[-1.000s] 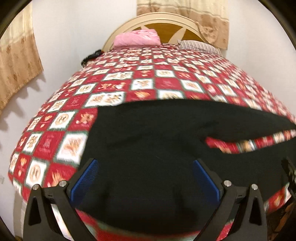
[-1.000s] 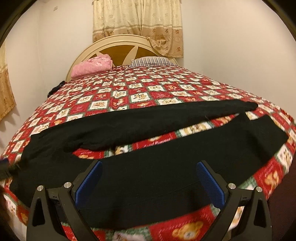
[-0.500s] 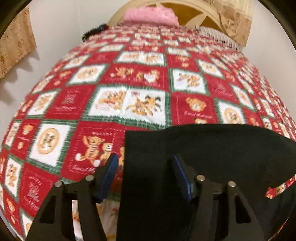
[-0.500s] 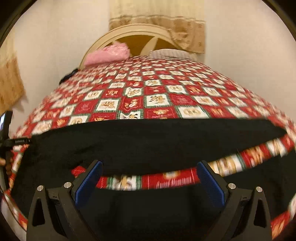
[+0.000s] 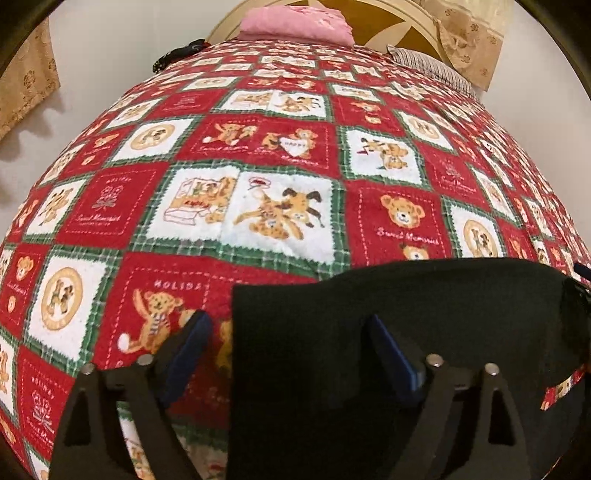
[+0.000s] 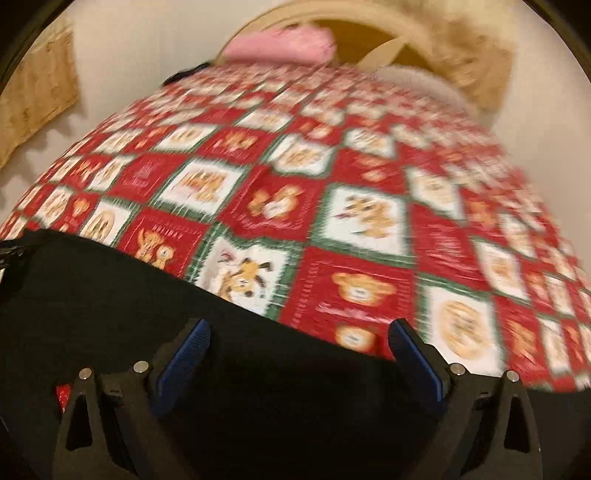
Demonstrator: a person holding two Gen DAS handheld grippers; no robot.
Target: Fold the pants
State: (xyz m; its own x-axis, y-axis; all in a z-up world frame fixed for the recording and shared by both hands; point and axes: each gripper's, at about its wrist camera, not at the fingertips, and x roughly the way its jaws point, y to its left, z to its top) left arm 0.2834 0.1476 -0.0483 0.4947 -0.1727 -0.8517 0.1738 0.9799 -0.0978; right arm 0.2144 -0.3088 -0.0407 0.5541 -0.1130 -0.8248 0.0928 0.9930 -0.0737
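Note:
Black pants [image 5: 424,314] lie flat on the red, white and green teddy-bear bedspread [image 5: 280,177]. In the left wrist view my left gripper [image 5: 290,332] is open and low over the pants' left end, its left finger on the bedspread side of the cloth edge and its right finger over the black cloth. In the blurred right wrist view my right gripper [image 6: 299,339] is open over the far edge of the pants [image 6: 147,314], nothing between its blue pads.
A pink pillow [image 5: 295,24] and a striped pillow [image 5: 432,68] lie by the wooden headboard [image 5: 388,22]. A dark object [image 5: 177,55] sits at the bed's far left edge. Curtains hang on the white walls.
Both grippers moved forward and down toward the far edge of the pants. The left gripper narrowed and now straddles the left cloth edge. The right wrist view swung left and is blurred.

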